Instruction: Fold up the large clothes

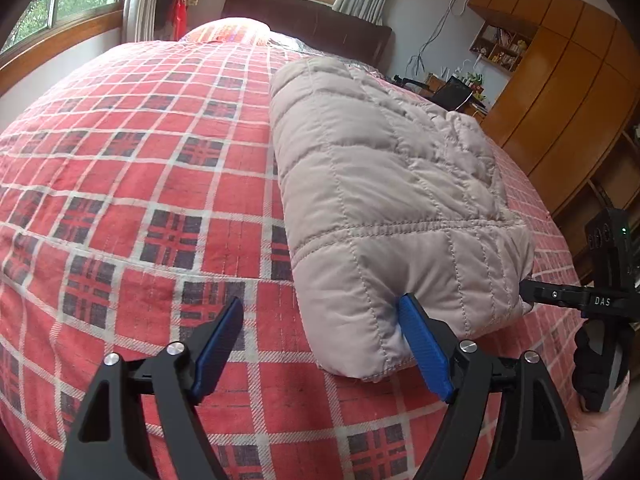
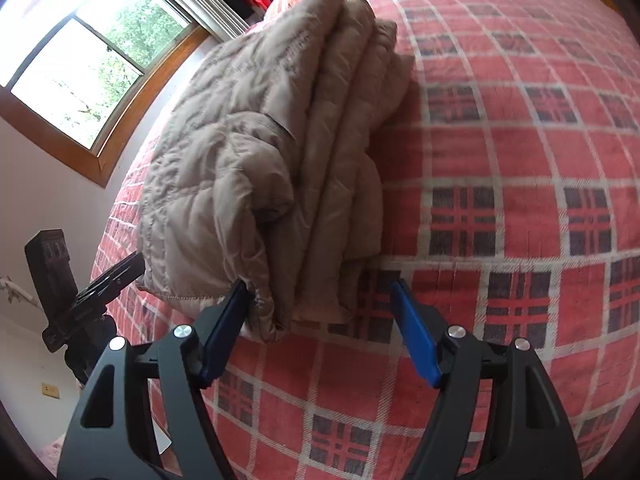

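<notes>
Bed: red plaid bedspread point(image 1: 140, 200) covers the whole thing, a few soft wrinkles in it
Room: wood-framed window point(image 2: 80, 80) off to the left, wooden wardrobe point(image 1: 560, 100) on the right side
Jacket: beige quilted puffer jacket point(image 1: 384, 184), folded into a chunky stacked bundle, lying on the bed straight ahead of both sets of jaws
Left gripper point(image 1: 324, 340): jaws wide, right blue finger touching the jacket's near corner
Right gripper point(image 2: 320, 328): jaws wide too, left finger right at the bundle's near edge, nothing pinched
</notes>
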Action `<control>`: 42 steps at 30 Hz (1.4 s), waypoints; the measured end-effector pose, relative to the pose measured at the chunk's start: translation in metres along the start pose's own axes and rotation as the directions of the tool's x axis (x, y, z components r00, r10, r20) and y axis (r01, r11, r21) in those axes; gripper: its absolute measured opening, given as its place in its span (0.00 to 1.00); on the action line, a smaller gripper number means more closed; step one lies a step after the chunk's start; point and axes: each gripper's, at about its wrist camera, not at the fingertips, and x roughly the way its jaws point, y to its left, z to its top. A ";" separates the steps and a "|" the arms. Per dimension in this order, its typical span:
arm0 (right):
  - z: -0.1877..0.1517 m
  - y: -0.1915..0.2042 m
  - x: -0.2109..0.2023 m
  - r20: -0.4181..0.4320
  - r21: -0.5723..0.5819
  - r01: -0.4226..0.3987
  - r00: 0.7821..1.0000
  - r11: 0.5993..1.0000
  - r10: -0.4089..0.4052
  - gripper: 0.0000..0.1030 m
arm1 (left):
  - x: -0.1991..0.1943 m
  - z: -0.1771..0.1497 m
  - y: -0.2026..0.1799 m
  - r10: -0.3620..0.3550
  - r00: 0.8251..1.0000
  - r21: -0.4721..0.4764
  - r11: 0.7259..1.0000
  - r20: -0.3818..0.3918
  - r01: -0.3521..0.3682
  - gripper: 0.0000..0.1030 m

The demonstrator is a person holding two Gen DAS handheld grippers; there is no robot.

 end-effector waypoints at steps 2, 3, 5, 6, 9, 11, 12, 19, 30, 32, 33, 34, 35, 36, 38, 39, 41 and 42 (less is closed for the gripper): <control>-0.001 -0.005 0.004 -0.013 0.022 -0.010 1.000 1.000 0.010 0.70 | 0.004 -0.002 0.001 0.003 1.000 -0.002 1.000 -0.010 -0.003 0.80; -0.001 -0.005 0.004 -0.016 0.029 -0.016 1.000 0.999 0.017 0.70 | 0.006 -0.002 0.002 0.004 1.000 -0.006 1.000 -0.014 -0.004 0.80; -0.003 -0.006 0.002 -0.010 0.043 -0.024 1.000 0.999 0.025 0.70 | 0.004 0.000 0.002 -0.001 1.000 -0.022 1.000 -0.018 0.000 0.80; -0.004 -0.005 -0.001 0.001 0.044 -0.026 1.000 0.999 0.026 0.70 | 0.001 0.000 0.002 0.000 1.000 -0.032 0.999 -0.016 -0.001 0.80; -0.011 0.007 -0.020 0.053 0.019 0.013 0.998 1.000 -0.014 0.72 | -0.015 -0.001 -0.005 0.023 1.000 -0.028 0.999 0.003 -0.023 0.79; -0.018 0.019 -0.034 0.083 0.000 0.073 0.994 0.997 -0.073 0.79 | -0.026 -0.003 -0.012 0.056 0.998 -0.021 0.998 0.008 -0.056 0.79; -0.023 0.026 -0.040 0.097 -0.015 0.104 0.990 0.994 -0.102 0.84 | -0.032 -0.005 -0.017 0.064 0.998 -0.016 0.998 0.015 -0.064 0.79; -0.059 0.058 -0.062 0.171 -0.069 0.267 0.953 0.961 -0.252 0.90 | -0.061 -0.023 -0.039 0.163 0.985 0.015 0.986 0.055 -0.164 0.87; -0.100 0.093 -0.088 0.282 -0.064 0.429 0.874 0.901 -0.396 0.92 | -0.103 -0.050 -0.052 0.255 0.960 0.001 0.966 0.114 -0.257 0.93; -0.107 0.098 -0.092 0.294 -0.061 0.434 0.868 0.899 -0.399 0.92 | -0.111 -0.056 -0.055 0.268 0.956 0.002 0.963 0.120 -0.271 0.94; -0.109 0.099 -0.093 0.295 -0.058 0.434 0.868 0.899 -0.400 0.92 | -0.115 -0.058 -0.057 0.272 0.955 0.001 0.962 0.122 -0.274 0.95; -0.113 0.102 -0.094 0.292 -0.054 0.433 0.868 0.900 -0.400 0.92 | -0.119 -0.061 -0.059 0.272 0.954 0.001 0.962 0.123 -0.274 0.96; -0.116 0.104 -0.096 0.292 -0.050 0.429 0.870 0.902 -0.398 0.92 | -0.123 -0.064 -0.060 0.274 0.953 0.001 0.961 0.126 -0.276 0.96; -0.120 0.106 -0.097 0.294 -0.049 0.427 0.870 0.903 -0.395 0.92 | -0.127 -0.066 -0.062 0.274 0.953 0.002 0.961 0.130 -0.277 0.96; -0.126 0.110 -0.101 0.299 -0.048 0.430 0.867 0.901 -0.398 0.93 | -0.134 -0.071 -0.066 0.279 0.951 0.005 0.959 0.136 -0.283 0.96; -0.129 0.112 -0.102 0.300 -0.042 0.435 0.864 0.899 -0.404 0.93 | -0.138 -0.074 -0.069 0.287 0.948 0.009 0.957 0.134 -0.291 0.96; -0.135 0.117 -0.104 0.301 -0.034 0.441 0.860 0.897 -0.412 0.93 | -0.145 -0.078 -0.073 0.284 0.948 0.020 0.957 0.141 -0.290 0.96; -0.138 0.119 -0.105 0.301 -0.031 0.443 0.859 0.896 -0.414 0.93 | -0.149 -0.080 -0.075 0.285 0.947 0.020 0.956 0.148 -0.291 0.96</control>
